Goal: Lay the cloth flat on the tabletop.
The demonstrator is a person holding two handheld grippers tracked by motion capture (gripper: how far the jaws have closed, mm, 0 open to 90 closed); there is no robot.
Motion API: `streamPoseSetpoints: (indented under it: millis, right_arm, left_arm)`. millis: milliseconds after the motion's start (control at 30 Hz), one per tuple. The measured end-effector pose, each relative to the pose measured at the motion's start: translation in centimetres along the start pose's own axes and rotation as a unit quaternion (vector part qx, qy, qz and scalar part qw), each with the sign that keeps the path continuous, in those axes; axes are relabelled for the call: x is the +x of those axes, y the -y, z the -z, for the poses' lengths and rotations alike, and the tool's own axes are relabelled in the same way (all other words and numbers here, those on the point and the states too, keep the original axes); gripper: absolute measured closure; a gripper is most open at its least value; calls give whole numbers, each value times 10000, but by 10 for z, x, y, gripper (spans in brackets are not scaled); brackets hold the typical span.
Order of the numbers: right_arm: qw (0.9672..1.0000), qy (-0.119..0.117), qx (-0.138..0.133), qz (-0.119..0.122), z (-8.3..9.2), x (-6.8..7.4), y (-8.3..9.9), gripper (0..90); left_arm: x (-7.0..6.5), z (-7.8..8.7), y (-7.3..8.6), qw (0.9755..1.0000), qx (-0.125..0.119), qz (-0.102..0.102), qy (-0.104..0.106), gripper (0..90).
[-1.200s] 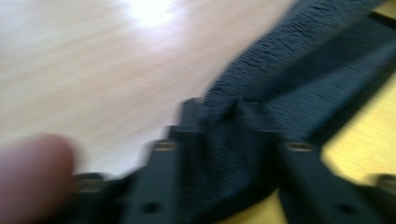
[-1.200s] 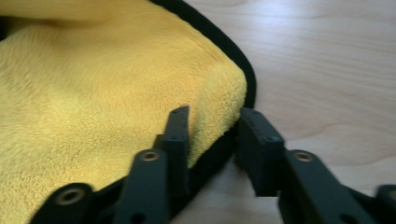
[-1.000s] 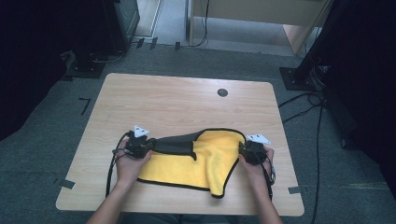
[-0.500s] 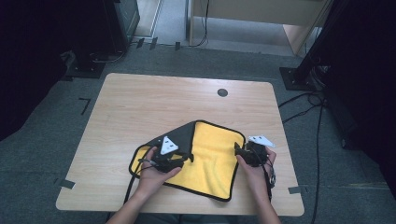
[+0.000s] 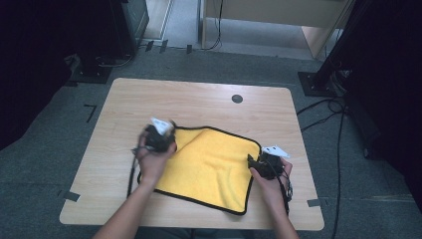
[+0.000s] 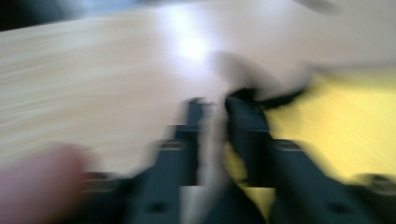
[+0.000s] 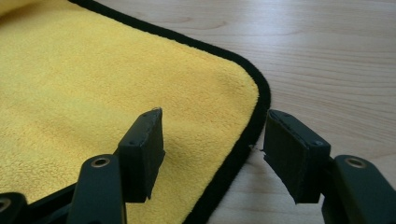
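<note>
A yellow cloth (image 5: 214,164) with black trim lies spread on the wooden table (image 5: 199,99), its far left corner slightly raised in a fold. My left gripper (image 5: 166,134) is at that corner. The left gripper view is blurred: its jaws (image 6: 217,105) have just been closing, a narrow gap still shows between them, and the black hem (image 6: 280,98) lies by the right jaw's tip, not between them. My right gripper (image 5: 251,160) is at the cloth's right edge, open after widening a moment ago. Its jaws (image 7: 212,135) straddle the trimmed edge (image 7: 233,158) without touching it.
A black round grommet (image 5: 237,98) sits in the table near its far edge. Bare wood lies beyond and left of the cloth. Cables (image 5: 328,114) run over the floor to the right of the table, and dark stands are at the back.
The left gripper swung right across the cloth, then back to the far left corner. The bunched cloth with its dark underside showing now lies spread flat, yellow side up. The right hand stayed put.
</note>
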State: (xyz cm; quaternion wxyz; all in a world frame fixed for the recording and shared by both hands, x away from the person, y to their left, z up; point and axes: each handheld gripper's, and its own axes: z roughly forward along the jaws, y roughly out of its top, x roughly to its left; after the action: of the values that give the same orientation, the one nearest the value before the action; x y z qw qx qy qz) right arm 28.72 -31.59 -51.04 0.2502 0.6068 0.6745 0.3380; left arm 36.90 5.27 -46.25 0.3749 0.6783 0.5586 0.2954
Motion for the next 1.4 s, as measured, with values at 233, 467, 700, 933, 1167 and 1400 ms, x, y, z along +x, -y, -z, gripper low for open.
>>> streamPoseSetpoints:
  millis: [233, 467, 700, 933, 1167, 1400]
  right_arm:
    - [9999, -63, 83, 29, -3, 2, 1, 381]
    - [9995, -227, 159, 155, 10, 14, 5, 359]
    - [9937, -512, 469, 882, 25, 28, 31, 287]
    - [9953, -366, 606, 667, 20, 5, 23, 251]
    - [9951, 405, 522, 736, 9, -9, 9, 250]
    - [9977, -191, 368, 535, 36, 2, 8, 279]
  left_arm:
    - [21, 9, 14, 9952, 276, -351, 866, 496]
    - [27, 9, 46, 9893, 741, -880, 894, 452]
    - [42, 16, 73, 9857, 880, -917, 1104, 460]
    - [30, 41, 91, 9871, 853, -853, 1051, 457]
    - [-5, 76, 109, 9763, 1120, -1085, 1500, 422]
    - [28, 48, 71, 9931, 540, -309, 998, 356]
